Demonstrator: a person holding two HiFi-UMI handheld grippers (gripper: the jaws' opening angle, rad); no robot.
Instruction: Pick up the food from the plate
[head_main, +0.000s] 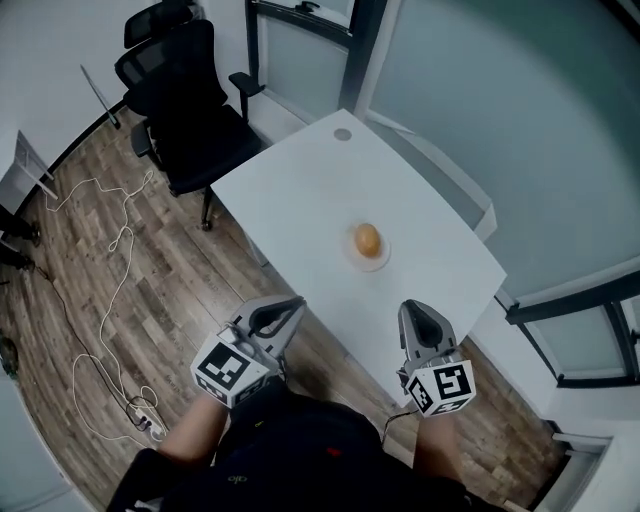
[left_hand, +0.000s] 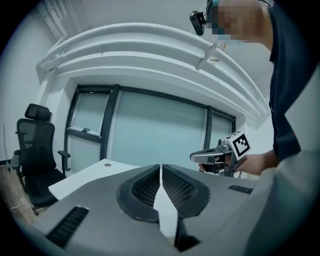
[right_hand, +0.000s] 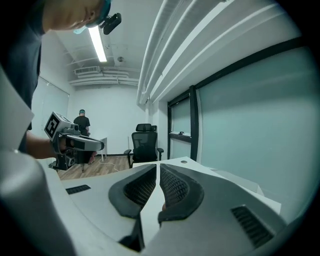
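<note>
The food (head_main: 367, 239) is a small, smooth oval lump, golden orange-brown with a faint sheen, and it is the only item on a small, pale, round plate (head_main: 381, 262). The plate sits on a white table (head_main: 300, 190), towards its right-hand side and closer to the near edge than to the far corner. What kind of food it is cannot be told from the head view. The left gripper (head_main: 291, 305) is held at the near edge of the table with its jaws clenched together and nothing between them; its own view shows the two dark pads meeting along a single seam. The right gripper (head_main: 414, 310) is also at the near edge, closer to the plate but clear of it, and its jaws are likewise pressed shut and empty. A black office chair (head_main: 185, 100) stands at the far left corner of the table, and a pale cable (head_main: 112, 268) trails over the wooden floor (head_main: 160, 260).
</note>
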